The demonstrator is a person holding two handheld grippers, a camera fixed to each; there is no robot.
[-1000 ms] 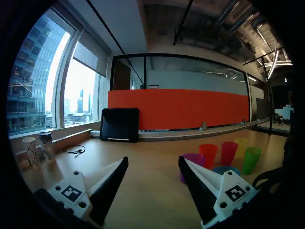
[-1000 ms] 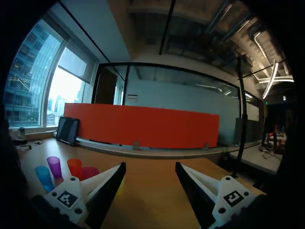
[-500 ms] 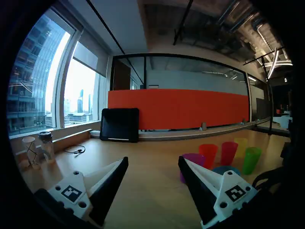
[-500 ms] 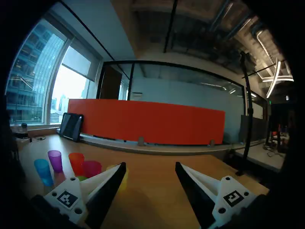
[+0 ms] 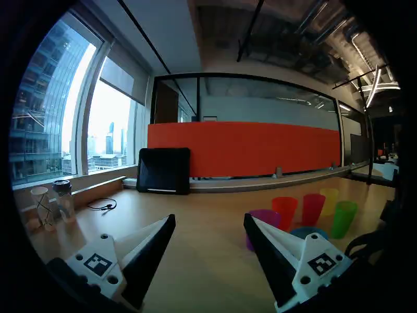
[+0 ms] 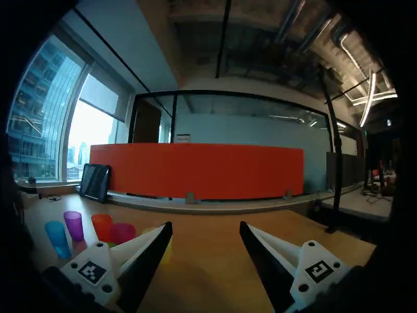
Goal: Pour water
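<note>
Jaws spread wide and empty on left gripper (image 5: pixel 209 216) and right gripper (image 6: pixel 205 224); upright cups (image 5: pixel 313 207) on table (image 5: pixel 208 201) sit just beyond left gripper's right finger, off right gripper's left finger, between neither pair; left looks nearer.

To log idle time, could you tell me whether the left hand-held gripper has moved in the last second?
No. The left hand-held gripper stayed put: the black tablet and orange partition sit unchanged.
</note>
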